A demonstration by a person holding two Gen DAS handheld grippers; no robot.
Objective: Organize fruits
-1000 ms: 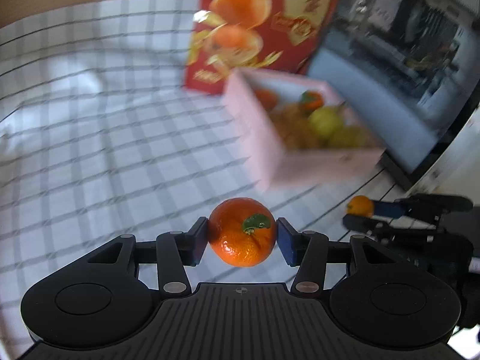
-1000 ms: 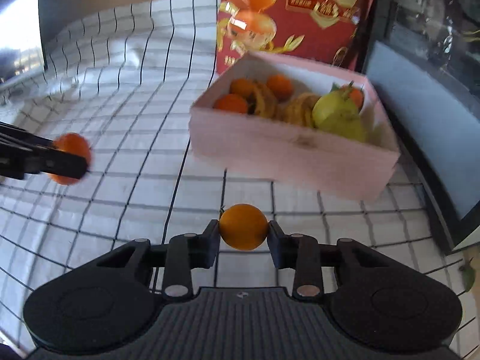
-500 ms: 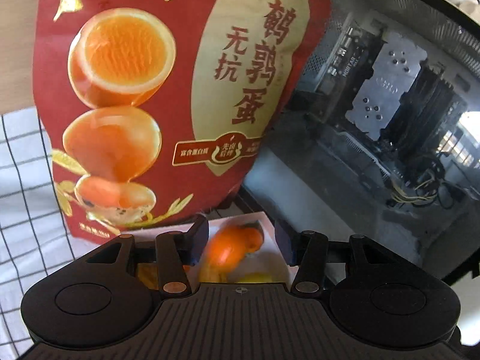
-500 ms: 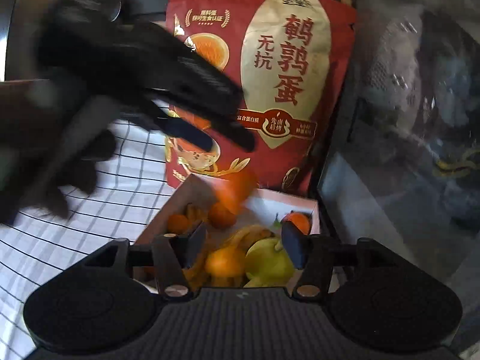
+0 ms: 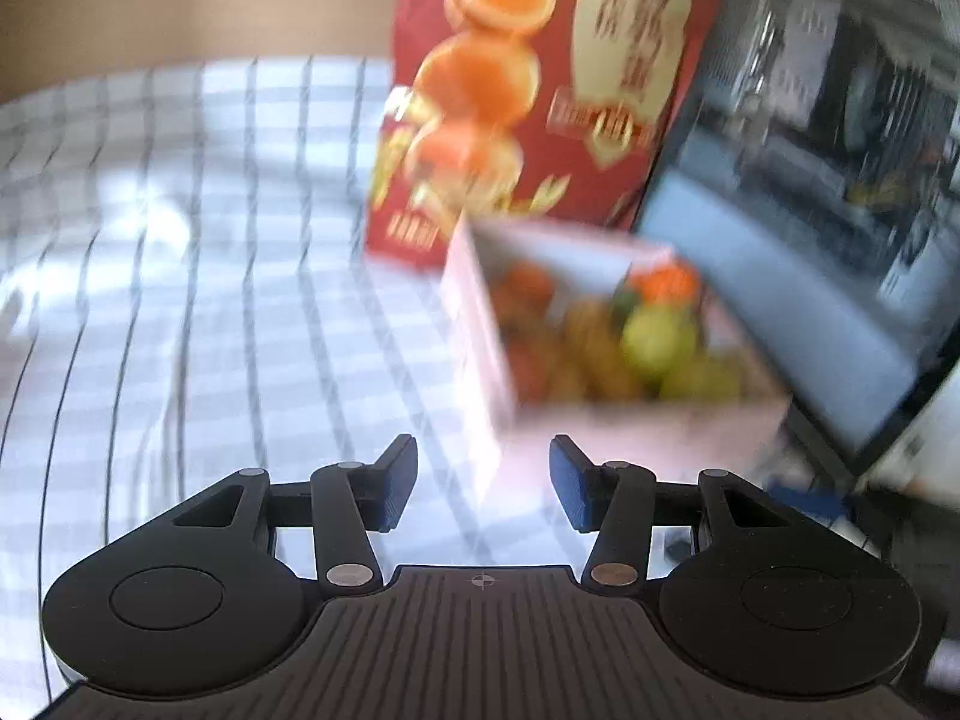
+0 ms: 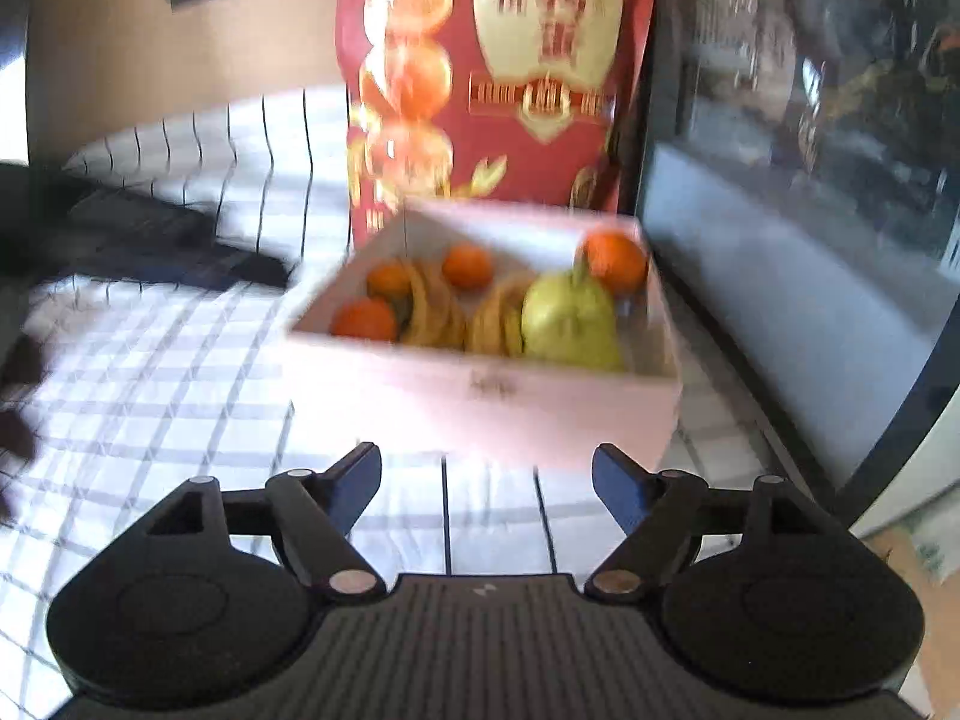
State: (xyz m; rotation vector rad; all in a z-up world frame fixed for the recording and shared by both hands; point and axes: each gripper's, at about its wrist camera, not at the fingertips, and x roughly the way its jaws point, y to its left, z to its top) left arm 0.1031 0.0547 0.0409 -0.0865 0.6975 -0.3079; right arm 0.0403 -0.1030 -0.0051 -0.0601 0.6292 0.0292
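**Both grippers empty, fruit in box**

Left gripper: jaws wide, nothing btwn. Right gripper: jaws opening, nothing btwn. Box on checked cloth, just ahead, bag behind. Inside, L to R: oranges, bananas, pear, orange far right. Probably light, firm, smooth, roll-prone; pear bruisable. Best gripped across widest middle, gently.

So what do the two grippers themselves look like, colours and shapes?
Both look alike. The left gripper and the right gripper each have a matte black body with a ribbed top plate bearing a small pale centre mark, two rounded lobes with circular discs, black linkage arms on silver pivot pins, and jaws faced with blue pads. No cables or sleeves show.
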